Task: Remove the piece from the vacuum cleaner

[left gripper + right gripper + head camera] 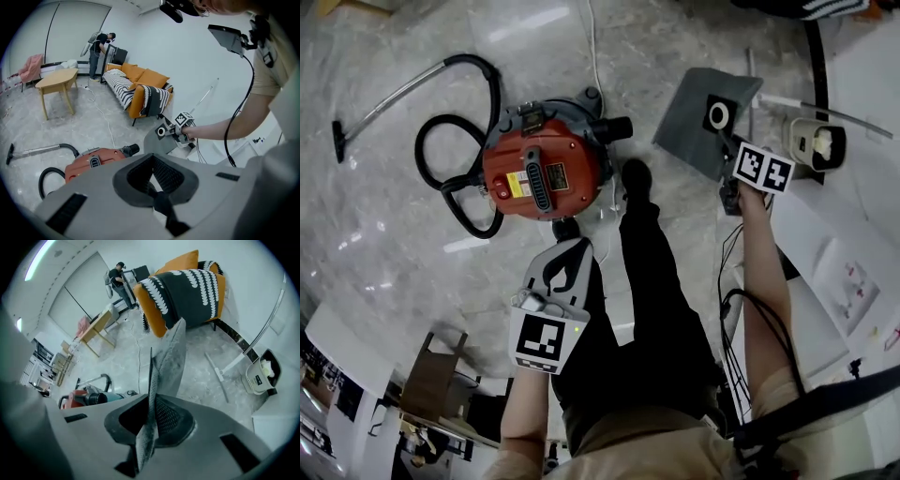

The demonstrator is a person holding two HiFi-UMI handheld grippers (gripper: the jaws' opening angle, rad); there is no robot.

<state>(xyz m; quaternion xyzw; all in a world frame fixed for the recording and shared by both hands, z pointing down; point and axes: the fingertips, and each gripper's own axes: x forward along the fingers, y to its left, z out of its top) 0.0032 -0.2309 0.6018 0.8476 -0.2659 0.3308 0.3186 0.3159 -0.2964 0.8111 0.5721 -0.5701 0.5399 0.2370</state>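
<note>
The red vacuum cleaner (544,169) stands on the marble floor, and it also shows low in the left gripper view (93,164) and the right gripper view (77,399). My right gripper (727,141) is shut on a flat grey filter piece (703,117) with a round white-ringed hole, held in the air to the right of the vacuum and apart from it. The grey piece (171,362) runs edge-on between the right gripper (150,423) pads. My left gripper (572,248) hovers just in front of the vacuum, and its jaws (152,176) look shut with nothing in them.
A black hose (450,122) and metal wand (384,98) lie left of the vacuum. A white bin (816,145) stands at the right. An orange sofa (140,89), a wooden table (56,82) and a distant person (98,47) are behind. My dark-trousered leg (656,281) stands beside the vacuum.
</note>
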